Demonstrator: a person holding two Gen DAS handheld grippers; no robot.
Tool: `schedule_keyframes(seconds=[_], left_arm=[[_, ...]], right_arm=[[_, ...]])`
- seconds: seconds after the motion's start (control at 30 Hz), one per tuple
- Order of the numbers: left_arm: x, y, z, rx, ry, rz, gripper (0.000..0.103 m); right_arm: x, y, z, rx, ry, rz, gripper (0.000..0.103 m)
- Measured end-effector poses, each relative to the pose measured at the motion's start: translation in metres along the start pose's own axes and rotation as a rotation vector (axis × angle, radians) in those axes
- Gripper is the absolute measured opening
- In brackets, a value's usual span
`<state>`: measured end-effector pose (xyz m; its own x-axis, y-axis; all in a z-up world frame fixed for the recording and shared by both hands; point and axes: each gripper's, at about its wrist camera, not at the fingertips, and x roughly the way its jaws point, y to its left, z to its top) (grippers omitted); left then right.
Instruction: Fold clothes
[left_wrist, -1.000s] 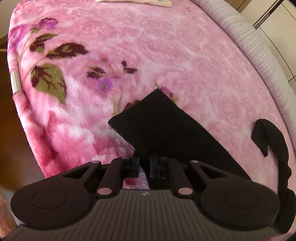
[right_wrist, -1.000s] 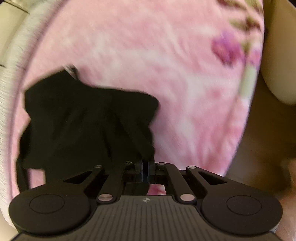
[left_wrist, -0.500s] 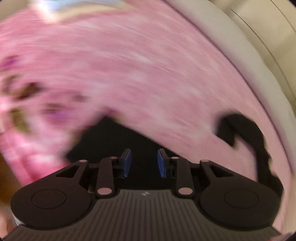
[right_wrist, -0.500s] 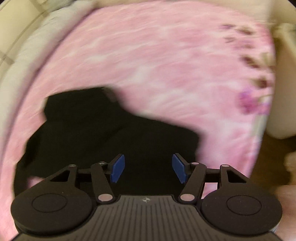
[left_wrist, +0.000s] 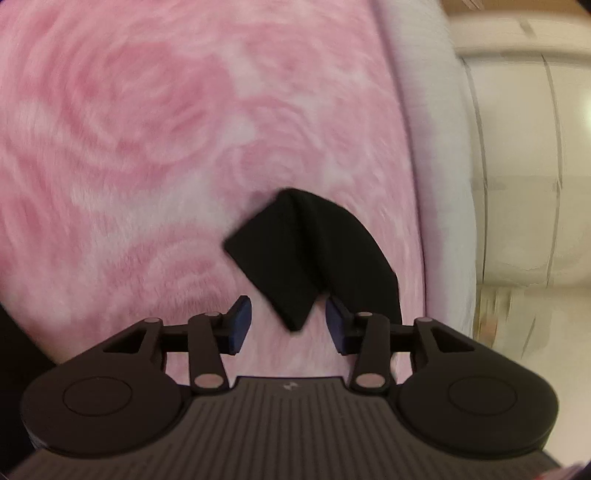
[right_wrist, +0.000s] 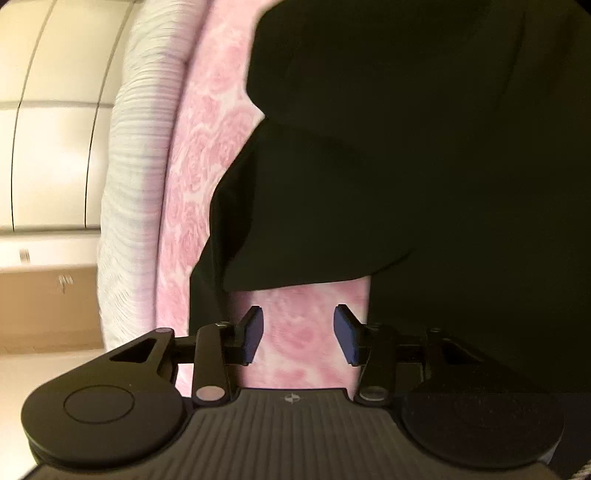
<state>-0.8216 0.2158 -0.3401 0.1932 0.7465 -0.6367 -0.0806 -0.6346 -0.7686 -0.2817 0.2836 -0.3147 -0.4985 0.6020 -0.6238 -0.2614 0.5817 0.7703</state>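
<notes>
a: in the left wrist view, where is the cloth?
b: the black garment end (left_wrist: 310, 254) lies on the pink blanket (left_wrist: 129, 147), its tip just between the wide-open left gripper (left_wrist: 288, 325), running far and right.

a: and the right wrist view?
b: the right gripper (right_wrist: 298, 334) is wide, empty; the black garment (right_wrist: 406, 166) is just beyond, far and right.

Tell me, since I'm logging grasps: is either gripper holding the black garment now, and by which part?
Nothing is held. The left gripper is open around a folded tip of the black garment; the right gripper is open over the pink blanket.
</notes>
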Motion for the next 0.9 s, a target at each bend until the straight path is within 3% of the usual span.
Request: schedule_keyframes(seconds=[0.1,0.2,0.23,0.27,0.3,0.33,0.37,0.43,0.57,0.63,0.7,0.77,0.83,0.9], left_arm=[[0.014,0.007,0.003,-0.1,-0.062,0.017,0.04],[0.028,0.0,0.009,-0.089,-0.07,0.035,0.035],[0.033,-0.006,0.013,-0.039,-0.054,0.049,0.026],[0.038,-0.013,0.017,0.01,-0.039,0.063,0.004],[0.042,-0.019,0.022,0.048,-0.027,0.073,0.002],[0.044,-0.024,0.028,0.074,-0.018,0.078,0.002],[0.042,-0.034,0.036,0.114,-0.019,0.07,0.001],[0.03,-0.061,0.054,0.218,-0.038,0.031,0.001],[-0.031,-0.144,0.102,0.478,-0.114,-0.095,0.001],[-0.063,-0.191,0.124,0.681,-0.165,-0.098,0.001],[-0.079,-0.216,0.142,0.809,-0.214,-0.013,0.002],[-0.074,-0.217,0.166,0.825,-0.209,0.151,0.006],[-0.062,-0.2,0.182,0.802,-0.173,0.295,0.011],[-0.053,-0.17,0.187,0.772,-0.156,0.364,0.021]], right_arm=[[0.024,-0.004,0.004,0.09,0.023,0.03,0.057],[0.041,-0.007,0.009,0.126,0.007,-0.004,0.06],[0.044,-0.008,0.012,0.136,-0.014,-0.022,0.06],[0.047,-0.01,0.015,0.146,-0.035,-0.04,0.06],[0.05,-0.011,0.017,0.156,-0.055,-0.058,0.06],[0.053,-0.013,0.02,0.167,-0.076,-0.076,0.049],[0.055,-0.015,0.023,0.177,-0.097,-0.094,0.027],[0.053,-0.014,0.027,0.166,-0.127,-0.104,0.007],[0.03,0.007,0.026,0.039,-0.169,-0.094,0.006],[0.02,0.017,0.023,-0.015,-0.139,-0.076,0.006],[0.016,0.019,0.018,-0.045,-0.06,-0.09,0.017],[0.017,0.018,0.006,-0.095,-0.008,-0.163,0.041],[0.019,0.017,-0.007,-0.148,0.041,-0.24,0.043],[0.02,0.011,-0.021,-0.16,0.067,-0.259,0.047]])
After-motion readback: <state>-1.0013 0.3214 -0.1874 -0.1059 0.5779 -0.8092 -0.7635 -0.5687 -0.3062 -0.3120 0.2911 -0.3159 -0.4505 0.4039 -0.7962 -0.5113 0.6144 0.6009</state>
